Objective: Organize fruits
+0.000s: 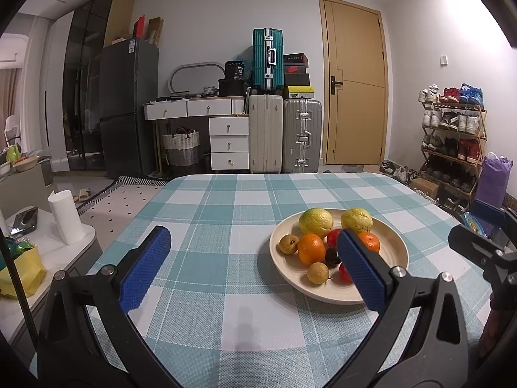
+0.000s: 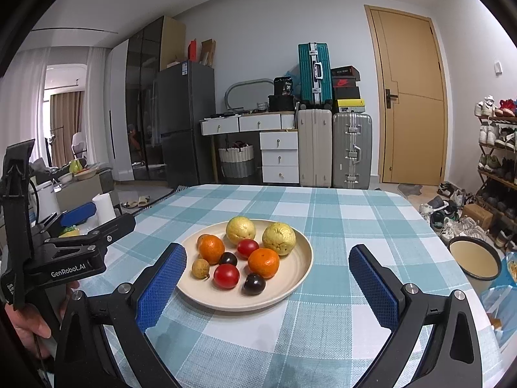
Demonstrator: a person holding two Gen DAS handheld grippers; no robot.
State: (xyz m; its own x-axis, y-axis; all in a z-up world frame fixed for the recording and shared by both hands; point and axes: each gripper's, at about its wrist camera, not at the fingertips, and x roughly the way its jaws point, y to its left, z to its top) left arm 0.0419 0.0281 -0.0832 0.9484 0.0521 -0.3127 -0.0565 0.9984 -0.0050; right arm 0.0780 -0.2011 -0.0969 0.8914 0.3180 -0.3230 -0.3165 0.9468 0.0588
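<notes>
A cream plate on the checked tablecloth holds two yellow-green guavas, two oranges, two red tomatoes, two dark plums and small brown fruits. The plate also shows in the left wrist view. My left gripper is open and empty, held above the table left of the plate, its right finger in front of the fruit. My right gripper is open and empty, just before the plate's near rim. Each gripper shows at the edge of the other's view.
The table has a blue and white checked cloth. An empty enamel bowl and blue packets sit at its right edge. A paper roll stands on a side table left. Suitcases, drawers and a shoe rack stand beyond.
</notes>
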